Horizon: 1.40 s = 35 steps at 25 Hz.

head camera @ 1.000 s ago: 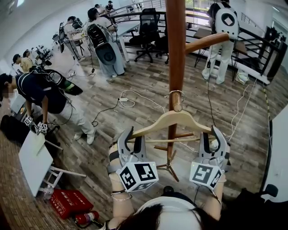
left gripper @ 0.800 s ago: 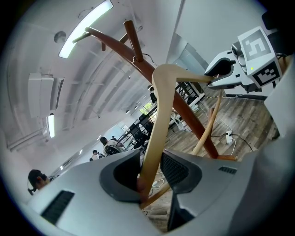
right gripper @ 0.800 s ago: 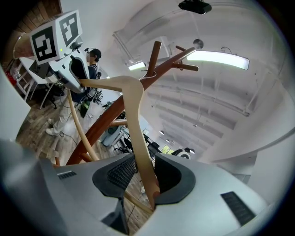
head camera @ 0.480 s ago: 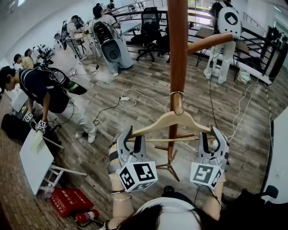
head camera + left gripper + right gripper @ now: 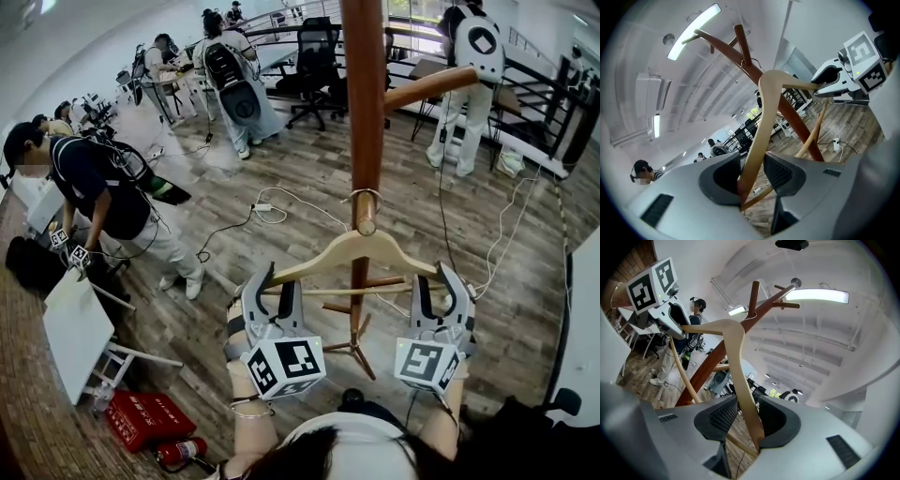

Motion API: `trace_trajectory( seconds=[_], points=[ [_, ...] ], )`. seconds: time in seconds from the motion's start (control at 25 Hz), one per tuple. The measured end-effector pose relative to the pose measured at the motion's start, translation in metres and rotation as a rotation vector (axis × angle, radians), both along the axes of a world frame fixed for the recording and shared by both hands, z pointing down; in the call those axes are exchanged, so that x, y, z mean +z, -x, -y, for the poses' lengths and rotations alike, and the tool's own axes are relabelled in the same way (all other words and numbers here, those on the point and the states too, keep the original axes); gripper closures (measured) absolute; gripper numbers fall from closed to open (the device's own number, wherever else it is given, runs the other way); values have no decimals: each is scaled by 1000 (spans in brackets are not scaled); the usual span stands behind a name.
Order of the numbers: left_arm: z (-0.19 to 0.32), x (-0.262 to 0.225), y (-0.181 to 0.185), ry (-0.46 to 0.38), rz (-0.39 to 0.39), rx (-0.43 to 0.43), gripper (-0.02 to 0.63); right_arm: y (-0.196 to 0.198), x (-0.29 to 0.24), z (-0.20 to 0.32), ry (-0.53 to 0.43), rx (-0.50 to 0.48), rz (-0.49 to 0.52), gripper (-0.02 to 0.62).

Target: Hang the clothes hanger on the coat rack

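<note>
Spanning the gap between the two sets of jaws: clothes hanger, pale wood, roughly level, shoulders sloping down to either side.

Left gripper clamps the left shoulder end. The left gripper view shows the wooden arm pinched between both pads, jaws narrow and closed on the wood. Right gripper does the same on the right shoulder end. The right gripper view shows the arm pressed between its pads, with the thin lower bar passing just under the jaws.

Midway between the two sets of jaws and above them, the wire hook rings a short peg of the coat rack. The peg tip points toward the person. The hook looks looped over the peg, near its tip. Whether it bears weight there cannot be told, since both grippers carry the hanger.

The rack pole rises straight beyond the jaws, with a longer peg branching right higher up. The rack's feet sit below and between the jaws.

Judgement: task nearly done. The hook appears to be over the peg. Left to do: let the hanger settle, open both jaws, back off. Risk: a hook so near the tip may slip off on an uneven release.

Farther out beyond the rack: wooden floor, a loose cable, an office chair, several people at work.
</note>
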<state>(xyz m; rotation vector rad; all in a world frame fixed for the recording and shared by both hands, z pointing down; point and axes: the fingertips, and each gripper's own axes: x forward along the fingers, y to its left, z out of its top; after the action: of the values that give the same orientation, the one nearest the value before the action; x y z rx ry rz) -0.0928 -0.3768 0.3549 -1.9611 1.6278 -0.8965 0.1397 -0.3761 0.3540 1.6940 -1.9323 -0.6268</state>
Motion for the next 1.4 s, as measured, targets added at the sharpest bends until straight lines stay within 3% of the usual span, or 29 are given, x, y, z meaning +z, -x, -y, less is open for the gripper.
trace_trajectory(
  seconds=[1.16, 1.4],
  points=[
    [-42, -3, 4, -35, -38, 14, 460, 7, -3, -40, -41, -2, 42, 448],
    [-53, -4, -1, -30, -57, 36, 460, 5, -3, -55, -2, 11, 46, 448]
  ],
)
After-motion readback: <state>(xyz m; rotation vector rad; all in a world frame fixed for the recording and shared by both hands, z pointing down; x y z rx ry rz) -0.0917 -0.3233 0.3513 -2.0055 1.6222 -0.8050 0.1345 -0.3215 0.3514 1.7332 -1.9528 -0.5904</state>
